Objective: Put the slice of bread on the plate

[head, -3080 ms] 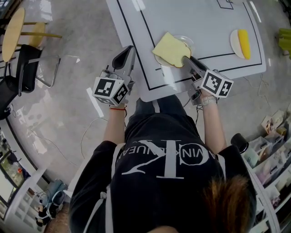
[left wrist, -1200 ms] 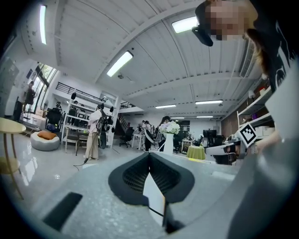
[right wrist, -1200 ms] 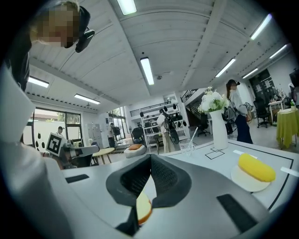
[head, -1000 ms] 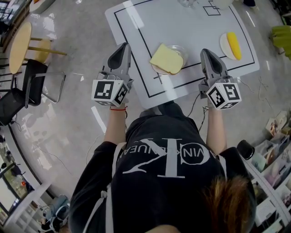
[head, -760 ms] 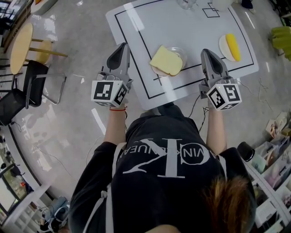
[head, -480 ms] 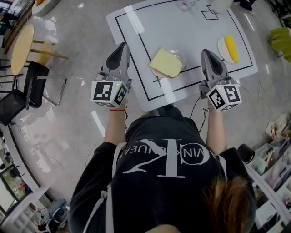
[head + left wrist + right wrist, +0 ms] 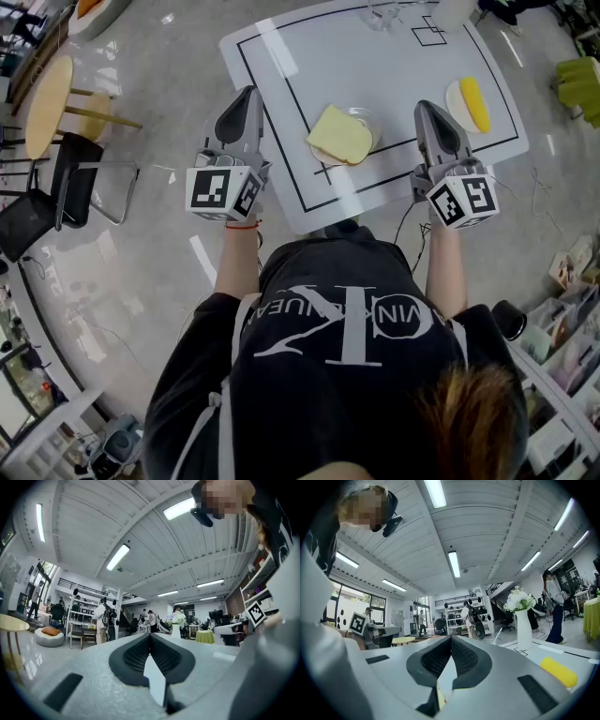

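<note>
A pale yellow slice of bread [image 7: 341, 135] lies on a clear glass plate [image 7: 368, 114] near the front of the white table [image 7: 375, 56]. My right gripper [image 7: 427, 106] hangs shut and holds nothing, to the right of the bread and apart from it. Out beyond the table's left edge, my left gripper [image 7: 246, 92] is shut too and has nothing in it. In the left gripper view the left gripper [image 7: 150, 635] points level into the room. The right gripper [image 7: 451, 638] in its own view also shows its pads pressed together.
A banana [image 7: 473, 101] lies on a white plate [image 7: 454, 96] at the table's right edge; the right gripper view shows the banana [image 7: 557, 671] and a white vase of flowers [image 7: 521, 620]. Chairs [image 7: 66, 169] and a round wooden table [image 7: 42, 94] stand on the left.
Three seconds ago the right gripper was at the bread's edge on the plate; it has since let go and drawn back to the right. Both grippers have risen a little over the last second.
</note>
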Available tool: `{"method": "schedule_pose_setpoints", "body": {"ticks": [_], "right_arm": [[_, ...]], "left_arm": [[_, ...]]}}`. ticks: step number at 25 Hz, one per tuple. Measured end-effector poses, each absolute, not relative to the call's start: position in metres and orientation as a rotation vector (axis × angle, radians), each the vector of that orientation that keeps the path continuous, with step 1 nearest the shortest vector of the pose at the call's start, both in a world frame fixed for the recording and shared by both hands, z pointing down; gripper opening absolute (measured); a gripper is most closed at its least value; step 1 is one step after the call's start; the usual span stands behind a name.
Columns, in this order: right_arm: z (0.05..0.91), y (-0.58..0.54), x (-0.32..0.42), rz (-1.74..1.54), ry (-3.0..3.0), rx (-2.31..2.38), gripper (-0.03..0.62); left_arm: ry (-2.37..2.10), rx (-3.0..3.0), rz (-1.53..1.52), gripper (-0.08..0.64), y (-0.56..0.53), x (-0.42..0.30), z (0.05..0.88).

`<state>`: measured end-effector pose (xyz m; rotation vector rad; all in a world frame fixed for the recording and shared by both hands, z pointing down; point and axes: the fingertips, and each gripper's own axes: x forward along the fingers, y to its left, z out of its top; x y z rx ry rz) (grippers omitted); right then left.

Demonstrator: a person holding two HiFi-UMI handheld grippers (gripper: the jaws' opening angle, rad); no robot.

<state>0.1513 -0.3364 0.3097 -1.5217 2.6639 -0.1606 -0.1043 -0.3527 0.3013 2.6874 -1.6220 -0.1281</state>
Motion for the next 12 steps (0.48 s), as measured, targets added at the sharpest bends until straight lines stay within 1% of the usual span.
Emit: {"method": "schedule_pose_setpoints", "body": {"ticks": [12], "right_arm": [[0.300, -0.340, 0.153, -0.134, 2.643, -1.512, 0.000]], "left_arm": [[-1.644, 2.704, -0.155, 0.002, -0.356, -0.103, 0.288]]}}
